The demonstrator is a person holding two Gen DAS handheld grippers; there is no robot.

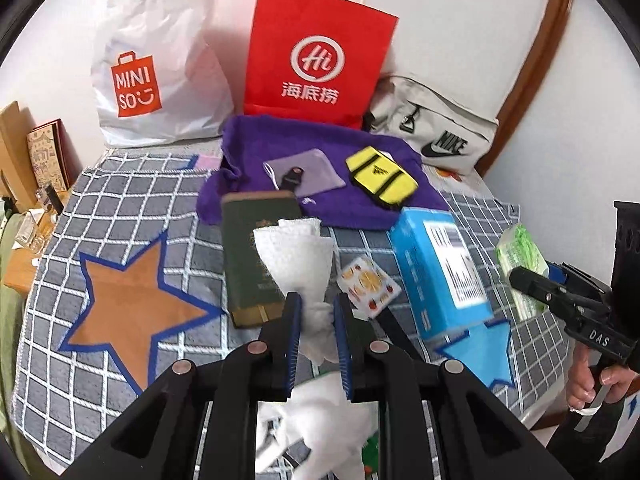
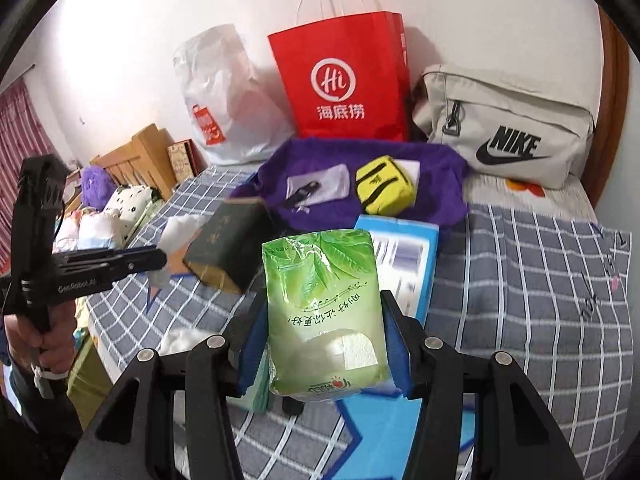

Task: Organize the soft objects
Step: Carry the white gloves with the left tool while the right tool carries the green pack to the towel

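My left gripper (image 1: 318, 312) is shut on a white cloth (image 1: 298, 256) and holds it above the checked blanket (image 1: 132, 200); the cloth sticks up past the fingers. My right gripper (image 2: 324, 332) is shut on a green tissue pack (image 2: 324, 304) and holds it above the blanket; the pack also shows in the left wrist view (image 1: 520, 256). A purple towel (image 1: 320, 148) lies at the back with a yellow pouch (image 1: 380, 178) and a grey pouch (image 1: 308, 174) on it.
A dark green book (image 1: 252, 256), a blue box (image 1: 440, 268) and a small printed packet (image 1: 368, 284) lie on the blanket. A red paper bag (image 1: 316, 56), a white Miniso bag (image 1: 156, 68) and a Nike bag (image 1: 440, 132) stand against the wall.
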